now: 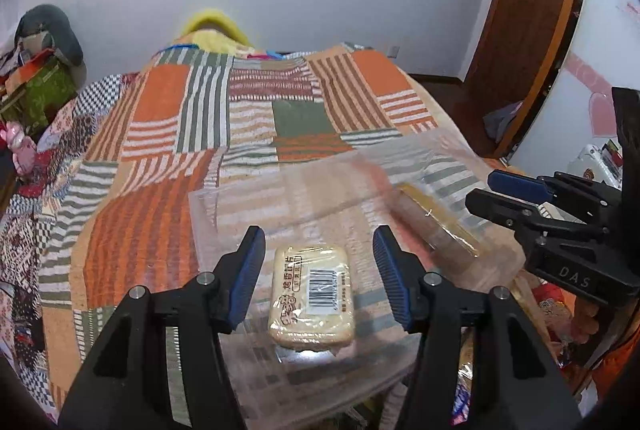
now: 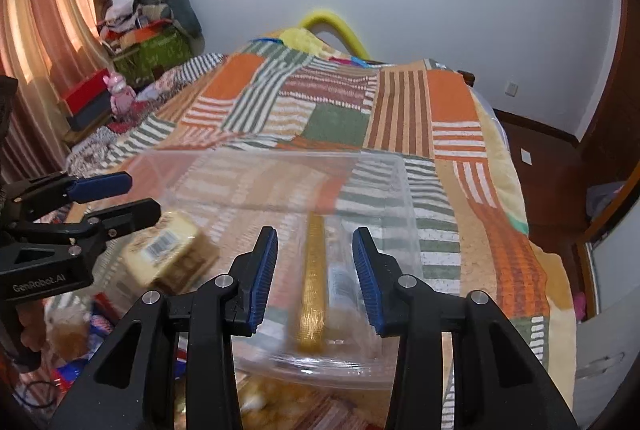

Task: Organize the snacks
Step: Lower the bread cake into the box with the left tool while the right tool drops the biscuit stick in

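Observation:
A clear plastic bin (image 1: 208,206) (image 2: 408,190) stands on the patchwork bed cover. Inside it lie a pale biscuit pack with a barcode (image 1: 312,298) (image 2: 168,250) and a gold-edged clear snack pack (image 1: 440,222) (image 2: 314,278). My left gripper (image 1: 318,274) is open, its jaws on either side of the biscuit pack without touching it. My right gripper (image 2: 314,278) is open above the gold-edged pack; it also shows at the right of the left wrist view (image 1: 484,194). The left gripper shows at the left of the right wrist view (image 2: 136,196).
More snack packets (image 2: 280,402) (image 1: 556,306) lie at the near edge under and beside the bin. The patchwork cover (image 1: 200,118) stretches away behind the bin. Boxes and clutter (image 2: 152,46) stand at the far left, a wooden door frame (image 1: 532,30) at the right.

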{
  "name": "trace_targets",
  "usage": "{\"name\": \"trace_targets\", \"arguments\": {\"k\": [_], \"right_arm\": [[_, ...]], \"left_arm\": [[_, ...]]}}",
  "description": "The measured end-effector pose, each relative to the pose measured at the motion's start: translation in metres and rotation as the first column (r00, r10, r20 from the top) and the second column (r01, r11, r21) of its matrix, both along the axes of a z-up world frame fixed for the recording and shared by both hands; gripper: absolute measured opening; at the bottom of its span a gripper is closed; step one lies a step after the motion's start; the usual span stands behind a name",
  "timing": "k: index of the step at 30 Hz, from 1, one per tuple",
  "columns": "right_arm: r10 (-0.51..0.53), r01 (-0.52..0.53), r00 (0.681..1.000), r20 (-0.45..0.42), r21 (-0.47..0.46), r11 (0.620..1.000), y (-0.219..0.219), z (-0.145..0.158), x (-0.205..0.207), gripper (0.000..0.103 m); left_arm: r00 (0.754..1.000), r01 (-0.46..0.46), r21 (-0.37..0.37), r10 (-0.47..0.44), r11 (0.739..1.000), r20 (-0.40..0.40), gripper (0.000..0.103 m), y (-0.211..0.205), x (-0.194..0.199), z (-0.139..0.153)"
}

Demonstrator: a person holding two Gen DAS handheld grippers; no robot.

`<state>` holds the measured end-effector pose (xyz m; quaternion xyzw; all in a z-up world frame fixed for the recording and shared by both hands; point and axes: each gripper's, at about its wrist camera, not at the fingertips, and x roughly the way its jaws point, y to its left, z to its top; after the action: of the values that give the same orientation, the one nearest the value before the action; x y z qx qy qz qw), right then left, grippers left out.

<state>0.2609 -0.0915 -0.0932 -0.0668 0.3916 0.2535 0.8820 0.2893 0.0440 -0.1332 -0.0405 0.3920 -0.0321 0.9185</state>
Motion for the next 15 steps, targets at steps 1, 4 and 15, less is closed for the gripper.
{"name": "trace_targets", "arguments": {"k": [1,4,15], "right_arm": [[-0.001,0.001,1.000,0.004,0.007,1.000,-0.002,0.004,-0.001,0.036],[-0.003,0.003,1.000,0.026,0.009,1.000,-0.005,0.015,-0.008,0.036],[0.011,-0.013,0.995,0.101,0.019,1.000,-0.017,0.046,-0.052,0.042]], "left_arm": [[1.000,0.001,-0.001,-0.001,1.000,0.004,0.058,0.000,-0.002,0.003],[1.000,0.005,-0.009,-0.005,1.000,0.021,0.059,0.001,-0.012,0.013],[0.994,0.018,0.052,-0.024,0.998,0.111,0.069,0.008,-0.072,0.053]]}}
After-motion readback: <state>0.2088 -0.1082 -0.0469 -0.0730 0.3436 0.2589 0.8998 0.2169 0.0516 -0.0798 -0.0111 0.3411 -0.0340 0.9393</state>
